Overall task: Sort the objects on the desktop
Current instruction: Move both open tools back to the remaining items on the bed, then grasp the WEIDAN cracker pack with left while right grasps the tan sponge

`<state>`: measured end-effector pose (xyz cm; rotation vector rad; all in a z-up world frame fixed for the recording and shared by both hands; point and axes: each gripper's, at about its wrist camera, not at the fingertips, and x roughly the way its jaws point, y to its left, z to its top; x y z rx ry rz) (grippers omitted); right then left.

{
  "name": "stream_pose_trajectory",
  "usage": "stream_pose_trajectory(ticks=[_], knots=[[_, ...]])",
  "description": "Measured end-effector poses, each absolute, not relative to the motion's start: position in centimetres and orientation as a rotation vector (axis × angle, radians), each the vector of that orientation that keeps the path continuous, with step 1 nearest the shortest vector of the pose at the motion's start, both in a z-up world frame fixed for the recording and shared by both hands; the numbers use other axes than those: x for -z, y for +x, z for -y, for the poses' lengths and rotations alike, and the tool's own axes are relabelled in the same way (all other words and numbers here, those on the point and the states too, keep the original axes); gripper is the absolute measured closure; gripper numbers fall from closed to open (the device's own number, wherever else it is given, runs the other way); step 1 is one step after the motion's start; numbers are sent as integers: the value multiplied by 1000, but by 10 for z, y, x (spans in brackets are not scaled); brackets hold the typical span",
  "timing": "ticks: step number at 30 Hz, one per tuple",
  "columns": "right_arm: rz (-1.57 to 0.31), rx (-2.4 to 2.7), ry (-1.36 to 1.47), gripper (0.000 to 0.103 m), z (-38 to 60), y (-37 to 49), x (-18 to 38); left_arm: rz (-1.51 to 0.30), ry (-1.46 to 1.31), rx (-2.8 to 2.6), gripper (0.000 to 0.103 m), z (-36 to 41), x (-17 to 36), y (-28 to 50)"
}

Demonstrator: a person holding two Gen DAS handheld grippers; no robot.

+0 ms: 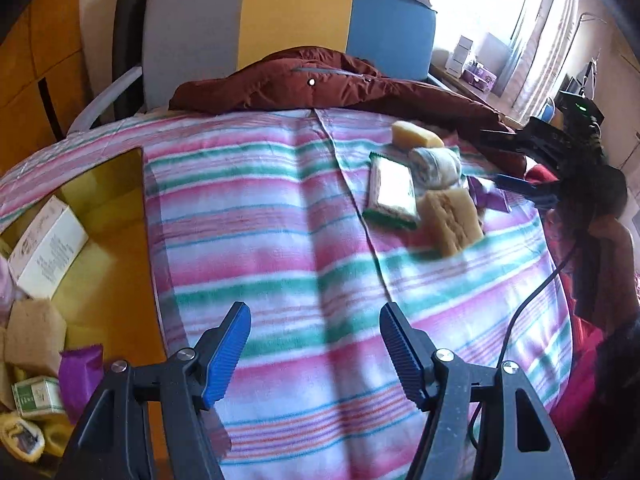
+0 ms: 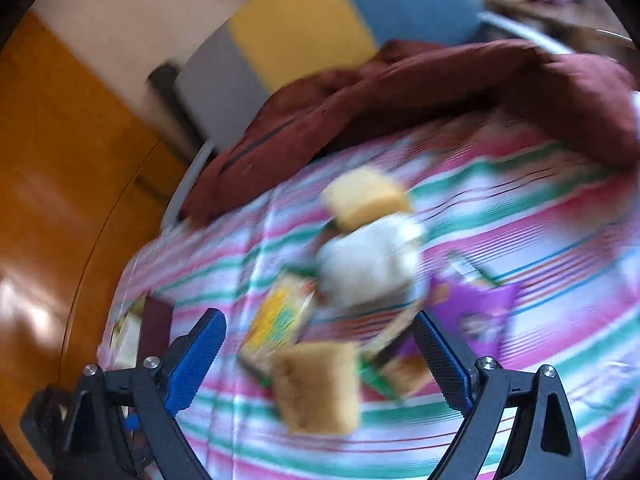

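On the striped blanket (image 1: 280, 216) lies a cluster: a yellow sponge (image 1: 416, 135), a rolled white cloth (image 1: 437, 165), a green-edged packet (image 1: 392, 192), a tan sponge (image 1: 454, 220) and a purple packet (image 1: 490, 196). My left gripper (image 1: 316, 344) is open and empty over the blanket, well short of the cluster. My right gripper (image 2: 320, 356) is open, its jaws either side of the tan sponge (image 2: 320, 388); it also shows at the right edge of the left wrist view (image 1: 520, 188). The right wrist view is blurred; cloth (image 2: 368, 264) and purple packet (image 2: 476, 312) show there.
A yellow box (image 1: 100, 280) at the left holds a white carton (image 1: 48, 248), a tan sponge (image 1: 34, 336), a purple packet (image 1: 82, 376) and a small green box (image 1: 36, 396). A maroon jacket (image 1: 320, 80) lies at the blanket's far edge, before a grey-yellow-blue headboard (image 1: 296, 16).
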<state>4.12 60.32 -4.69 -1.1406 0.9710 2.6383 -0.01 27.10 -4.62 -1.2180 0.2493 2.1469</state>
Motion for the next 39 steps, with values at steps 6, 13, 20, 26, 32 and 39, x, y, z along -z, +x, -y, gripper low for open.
stream_pose_trajectory(ticks=[6,13,20,26,32,39], knots=[[-896,-2457,-984,8,-633,62,37,-234,-1235,-2147,35,-301,47,-21],[-836,-2342,-1050,26,-648,60,51,-243,-1274,-2129,40,-339,56,-43],[-750,-2349,-1071,26,-636,52,45,-281,-1271,-2107,40,-368,63,-59],[-774,-2312,-1063,14,-639,56,47,-327,-1218,-2077,38,-404,63,-69],[-791,-2293,-1071,13,-640,56,50,-407,-1220,-1999,38,-440,72,-76],[-700,-2403,-950,13,-624,59,24,-449,-1321,-1964,39,-461,96,-92]])
